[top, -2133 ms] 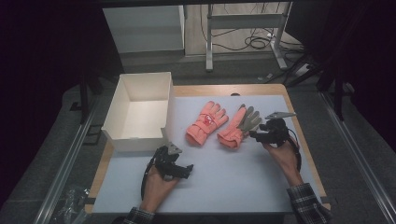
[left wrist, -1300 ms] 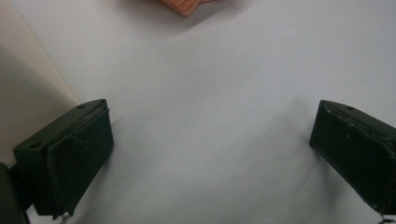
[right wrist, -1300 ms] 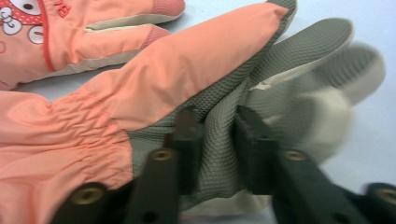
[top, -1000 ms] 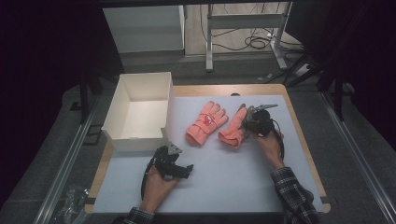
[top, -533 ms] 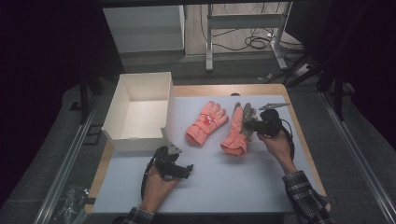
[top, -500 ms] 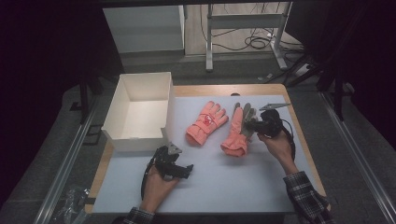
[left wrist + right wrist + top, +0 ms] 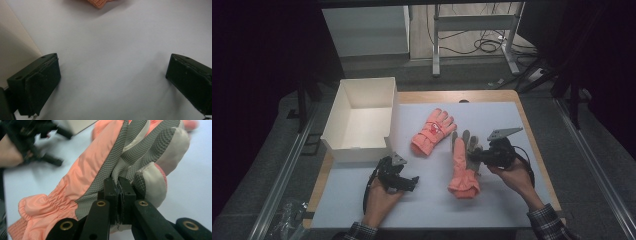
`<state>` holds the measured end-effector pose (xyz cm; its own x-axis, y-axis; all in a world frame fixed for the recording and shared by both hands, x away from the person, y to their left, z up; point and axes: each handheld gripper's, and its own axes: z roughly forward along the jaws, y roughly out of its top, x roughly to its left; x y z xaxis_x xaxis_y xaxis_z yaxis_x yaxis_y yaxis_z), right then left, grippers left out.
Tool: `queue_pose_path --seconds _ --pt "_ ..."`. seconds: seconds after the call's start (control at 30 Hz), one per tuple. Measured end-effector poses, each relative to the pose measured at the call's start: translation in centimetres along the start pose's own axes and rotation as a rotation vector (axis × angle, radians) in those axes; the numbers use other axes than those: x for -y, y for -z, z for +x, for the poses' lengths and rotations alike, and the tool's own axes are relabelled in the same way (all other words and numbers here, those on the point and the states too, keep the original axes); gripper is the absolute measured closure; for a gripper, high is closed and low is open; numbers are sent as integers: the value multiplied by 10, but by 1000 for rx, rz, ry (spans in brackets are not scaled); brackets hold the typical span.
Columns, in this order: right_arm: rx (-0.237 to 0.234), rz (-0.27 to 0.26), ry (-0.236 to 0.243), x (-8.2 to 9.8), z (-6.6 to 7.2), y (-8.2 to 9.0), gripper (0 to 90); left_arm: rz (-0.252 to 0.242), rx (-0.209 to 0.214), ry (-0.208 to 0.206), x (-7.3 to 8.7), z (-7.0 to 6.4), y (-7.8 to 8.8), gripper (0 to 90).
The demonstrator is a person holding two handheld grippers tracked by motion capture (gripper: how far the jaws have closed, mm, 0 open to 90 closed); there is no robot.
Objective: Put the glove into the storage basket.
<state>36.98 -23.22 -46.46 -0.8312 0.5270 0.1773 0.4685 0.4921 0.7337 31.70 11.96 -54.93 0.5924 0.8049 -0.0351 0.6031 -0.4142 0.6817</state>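
Your right gripper [image 7: 117, 195] at lower right of the high view pinches the grey-palmed glove [image 7: 462, 165] tight, while your left gripper [image 7: 399, 177] gapes wide, holding nothing.

Wide-apart claw [image 7: 113, 82] jaws over white mat [image 7: 112, 50]; orange glove [image 7: 100, 2] beyond.

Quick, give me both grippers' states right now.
Left gripper: open, holding nothing, low over the table.
Right gripper: shut on the glove, pinching its grey palm.
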Motion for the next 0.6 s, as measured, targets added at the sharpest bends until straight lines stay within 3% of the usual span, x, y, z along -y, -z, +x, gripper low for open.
queue_pose_path --seconds 0.17,0.37,0.47,0.53,0.6 --pt "-35 40 37 12 9 -15 862 1 1 3 0 0 0 0" --pt "-13 83 43 21 2 -31 850 0 1 4 0 0 0 0" --pt "-1 69 65 22 0 -32 769 0 1 4 0 0 0 0" --pt "34 59 94 19 1 -29 719 0 1 4 0 0 0 0" --pt "60 30 92 13 0 -23 660 0 1 5 0 0 0 0"
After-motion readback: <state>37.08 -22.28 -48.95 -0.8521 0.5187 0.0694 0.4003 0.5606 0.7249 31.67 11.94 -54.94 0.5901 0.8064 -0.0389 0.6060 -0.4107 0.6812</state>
